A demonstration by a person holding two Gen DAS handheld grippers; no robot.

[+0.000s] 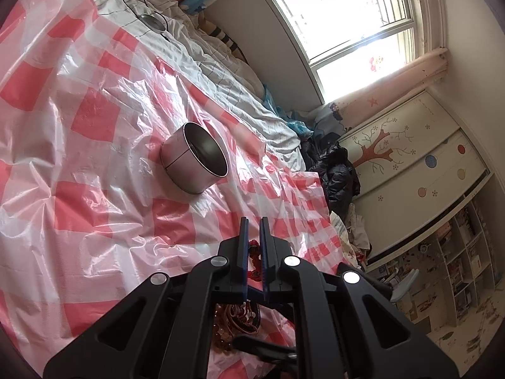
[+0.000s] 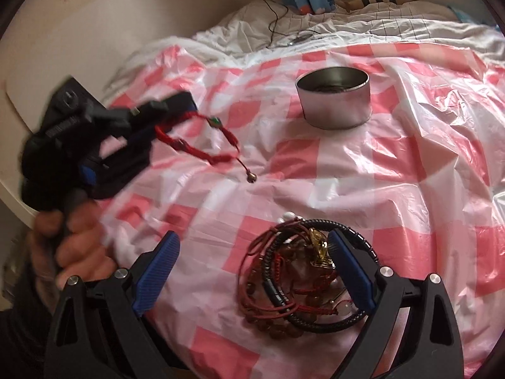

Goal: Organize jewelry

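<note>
- Bed (image 2: 410,164), pink checked plastic sheet: soft and slick, so the tin (image 2: 334,94) at 12 o'clock could tip.
- Jewelry pile (image 2: 303,284) at 6 o'clock; right tool (image 2: 252,271) spread wide over it.
- Left tool (image 2: 164,117) at 9 o'clock pinches red cord bracelet (image 2: 202,145); dangling bell may snag or slip.
- Writing on the left tool is too blurred to read.

Left wrist view: my left gripper (image 1: 254,230) over the checked plastic sheet (image 1: 94,189).

Its blue fingers (image 1: 243,243) stand nearly closed on a red beaded bracelet (image 1: 254,259) (partly hidden). A round metal tin (image 1: 189,164) sits open ahead; more jewelry (image 1: 235,322) lies below the gripper.
</note>
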